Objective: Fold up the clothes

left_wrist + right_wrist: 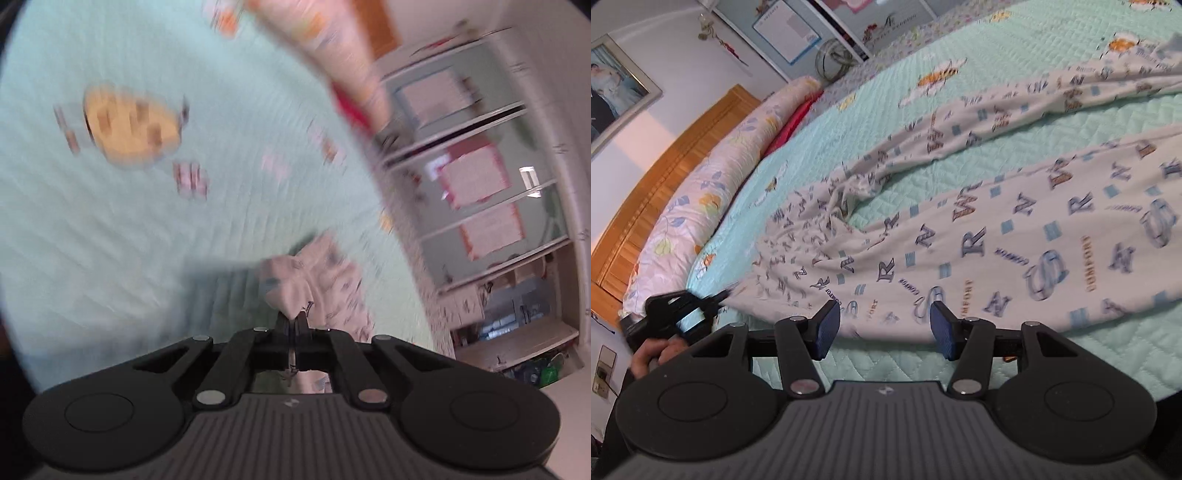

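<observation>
So far the trousers [979,236] lie spread out rather than folded: a pale pair printed with letters, stretched across the bed [960,74] on its green quilted cover, the two legs running apart toward the far right with a strip of cover showing between them.

At the left, the left tool [716,295] is clamped on the waist end of the trousers near the bed's edge; its own blurred view shows the black fingers [295,325] pressed together with a tuck of cloth pinched between them. A hand [661,350] grips its handle below. Beyond it, along the wooden headboard [665,155], lies a long flowered pillow [713,177].

Toward the middle, the right tool [884,328] hangs just above the near leg with its blue pads [827,328] standing wide apart and nothing between them.

To the right, both legs stay long and flat, the far one creased and twisted near the crotch.

As a judgement, no fold shows anywhere in the cloth, so bringing the legs together and doubling the length is all left to do. The blur suggests the left tool is moving.
</observation>
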The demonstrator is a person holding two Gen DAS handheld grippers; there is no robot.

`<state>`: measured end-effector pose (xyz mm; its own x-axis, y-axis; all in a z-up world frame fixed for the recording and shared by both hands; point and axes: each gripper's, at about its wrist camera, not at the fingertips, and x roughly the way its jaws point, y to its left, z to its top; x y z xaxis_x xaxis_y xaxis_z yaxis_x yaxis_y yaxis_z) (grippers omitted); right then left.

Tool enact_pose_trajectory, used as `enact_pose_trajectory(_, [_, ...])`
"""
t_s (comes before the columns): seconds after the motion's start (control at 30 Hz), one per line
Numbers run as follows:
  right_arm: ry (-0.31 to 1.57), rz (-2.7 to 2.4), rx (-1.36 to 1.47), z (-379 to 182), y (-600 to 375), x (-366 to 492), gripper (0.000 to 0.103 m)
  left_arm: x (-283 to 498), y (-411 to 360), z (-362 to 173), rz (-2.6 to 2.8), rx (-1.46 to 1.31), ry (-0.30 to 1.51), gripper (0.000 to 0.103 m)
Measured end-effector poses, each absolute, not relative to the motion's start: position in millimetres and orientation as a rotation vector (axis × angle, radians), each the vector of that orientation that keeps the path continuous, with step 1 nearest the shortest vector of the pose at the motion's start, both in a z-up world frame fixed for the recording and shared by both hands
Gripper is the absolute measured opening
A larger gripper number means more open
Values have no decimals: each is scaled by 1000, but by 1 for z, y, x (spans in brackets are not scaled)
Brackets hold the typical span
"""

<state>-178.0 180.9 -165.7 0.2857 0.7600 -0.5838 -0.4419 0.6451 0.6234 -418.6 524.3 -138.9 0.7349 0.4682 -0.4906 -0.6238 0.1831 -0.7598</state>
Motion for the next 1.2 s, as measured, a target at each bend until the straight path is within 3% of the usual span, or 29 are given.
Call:
enact_pose_trajectory(0.17, [986,829,383,-165,177,-180,55,-441,530,-152,862,-1177,291,14])
enact_pose_trajectory(0.3, [948,831,372,-157,176,-183,55,-452,524,-151,878,-1186,272,41])
enact_pose_trajectory(0.53, [853,576,537,-146,108,-147,57,-443,490,-120,843,-1040,255,44])
enact_pose_trajectory(0.63, [819,418,677,-149,61,-122,68,-427,479,-115,789,-992,280,48])
enact_pose_trajectory(0.83, [782,144,919,-169,-22,-47,69,-403,467,-126,745,-985,371,49])
enact_pose_trajectory(1.1, [818,81,912,-198,-26,48,68,-379,457,-129,727,-941,426,49])
enact_pose_trajectory(1.13, [820,87,894,-198,-24,54,67,-376,456,-130,724,-939,432,49])
enact_pose_trajectory(1.17, [825,96,876,-199,-22,59,52,-373,455,-131,721,-936,438,49])
enact_pose_trajectory(1.2, [829,105,857,-199,-20,65,29,-370,454,-131,718,-933,443,49])
